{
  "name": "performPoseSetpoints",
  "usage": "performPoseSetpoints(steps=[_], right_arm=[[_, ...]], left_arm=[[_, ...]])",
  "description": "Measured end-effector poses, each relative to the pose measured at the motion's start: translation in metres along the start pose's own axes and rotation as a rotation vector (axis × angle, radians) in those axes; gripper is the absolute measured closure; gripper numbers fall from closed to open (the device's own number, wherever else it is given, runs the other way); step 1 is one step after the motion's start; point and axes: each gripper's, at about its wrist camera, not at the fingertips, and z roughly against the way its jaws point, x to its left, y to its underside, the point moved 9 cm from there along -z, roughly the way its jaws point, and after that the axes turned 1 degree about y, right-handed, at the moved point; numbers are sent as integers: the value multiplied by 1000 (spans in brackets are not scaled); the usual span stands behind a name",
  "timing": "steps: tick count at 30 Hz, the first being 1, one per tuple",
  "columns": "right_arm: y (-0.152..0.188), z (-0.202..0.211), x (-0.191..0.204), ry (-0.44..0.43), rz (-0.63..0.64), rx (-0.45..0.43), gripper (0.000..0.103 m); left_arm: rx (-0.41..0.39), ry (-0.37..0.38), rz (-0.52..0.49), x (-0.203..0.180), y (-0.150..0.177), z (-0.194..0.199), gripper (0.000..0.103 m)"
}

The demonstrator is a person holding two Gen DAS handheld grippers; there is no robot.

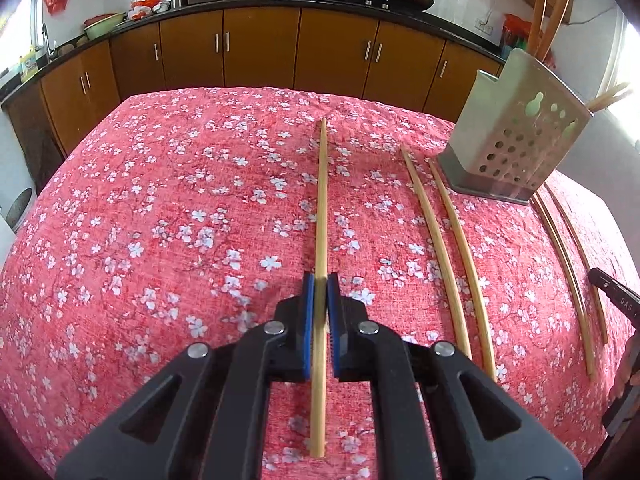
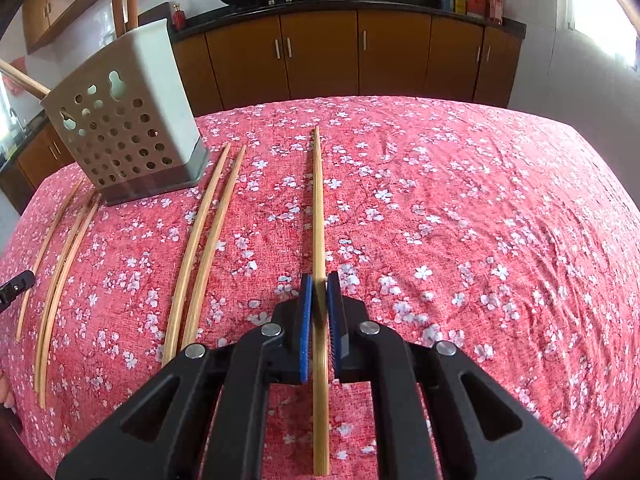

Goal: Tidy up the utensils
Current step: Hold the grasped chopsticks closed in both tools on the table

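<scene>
White letters, possibly "DAS", mark the black right gripper at the right edge of the left wrist view. The perforated utensil holder (image 2: 124,120), upper left, holds upright chopsticks. Each tool is clenched on a chopstick pointing up-frame: left gripper (image 1: 321,288) on chopstick (image 1: 322,200), right gripper (image 2: 320,288) on second chopstick (image 2: 319,200), above the floral tablecloth (image 2: 460,220).

A long bamboo chopstick (image 1: 322,208) is clamped lengthwise between the blue pads of the left tongs (image 1: 321,284); a like chopstick (image 2: 318,216) is pinched in the right tongs (image 2: 320,286). Two pairs of chopsticks (image 1: 448,240) (image 1: 568,264) are laid on the counter beside the perforated grey utensil holder (image 1: 516,140), in which more chopsticks stand upright.
</scene>
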Motion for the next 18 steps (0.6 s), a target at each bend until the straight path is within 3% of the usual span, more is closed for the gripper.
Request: performPoseSetpoints(steps=[18], right_arm=[[-1,0,1,1,-3,1,94]], left_arm=[[3,-3,3,-3,0,-2,94]])
